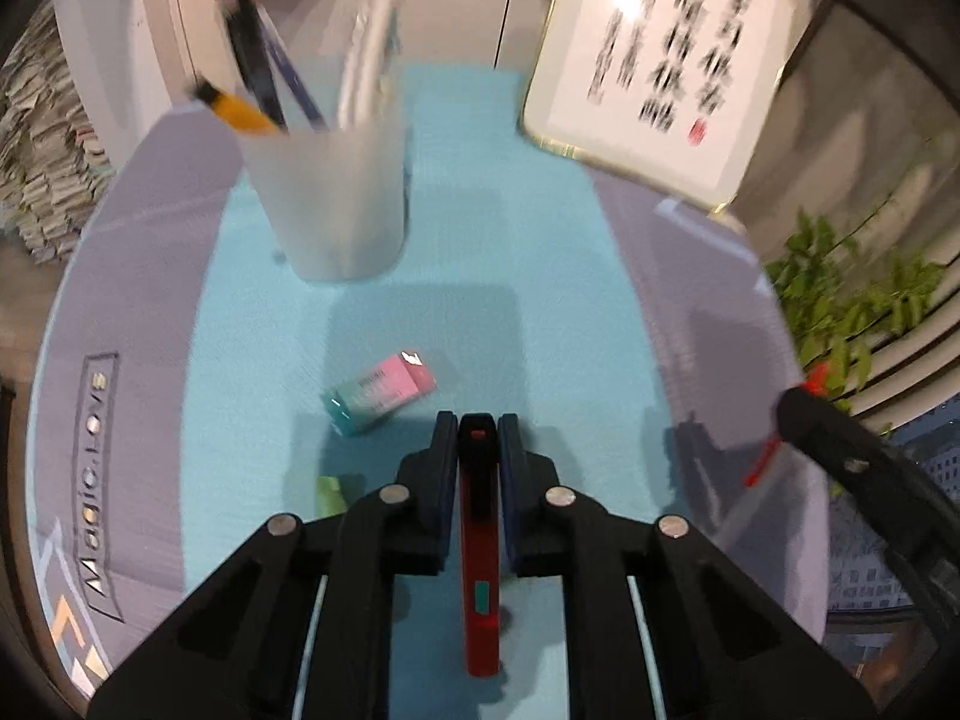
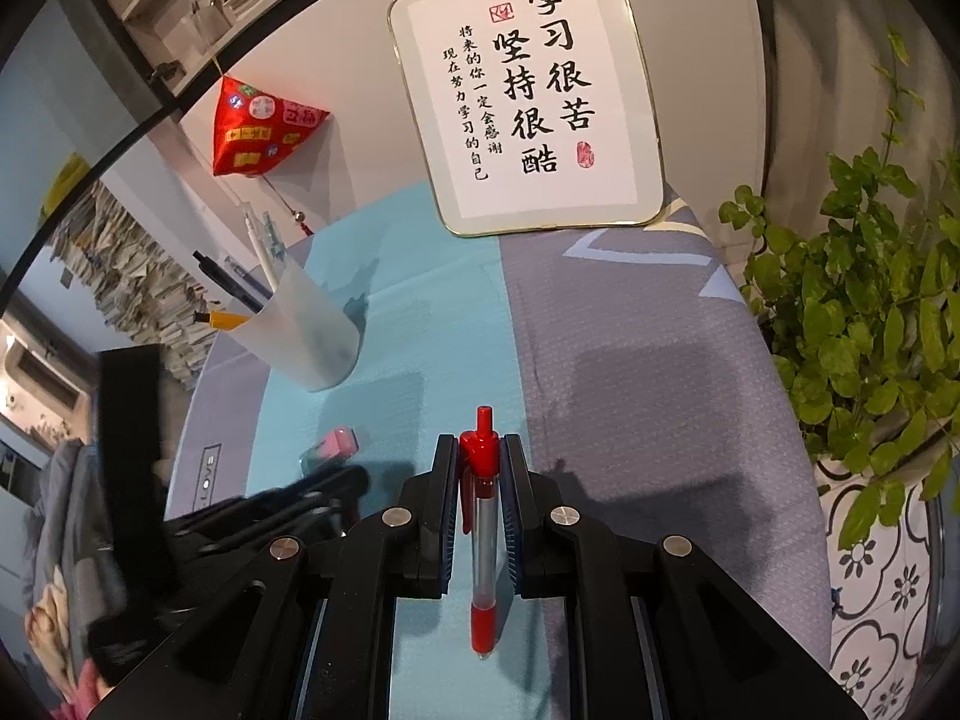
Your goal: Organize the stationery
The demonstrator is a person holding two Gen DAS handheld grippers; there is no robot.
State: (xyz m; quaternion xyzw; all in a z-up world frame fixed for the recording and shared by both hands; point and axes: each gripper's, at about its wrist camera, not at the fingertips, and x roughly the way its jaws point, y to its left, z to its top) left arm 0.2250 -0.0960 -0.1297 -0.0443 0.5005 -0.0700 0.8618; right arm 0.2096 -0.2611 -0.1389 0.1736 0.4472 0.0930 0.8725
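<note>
Where a turquoise mat (image 1: 510,228) covers the grey desk (image 1: 138,276), a frosted cup (image 1: 336,192) of pens stands far left. The left claw (image 1: 478,429) pinches a red marker (image 1: 480,540); the right claw (image 2: 480,450) pinches a red pen (image 2: 482,516). A framed calligraphy (image 2: 528,90) leans behind, a plant (image 2: 870,312) at right.

Bare blue mat (image 1: 528,300) open between pen cup (image 1: 336,204) and framed calligraphy (image 2: 528,90); pink-teal eraser (image 1: 381,399) lies in foreground; potted plant (image 2: 870,324) crowds right edge.
</note>
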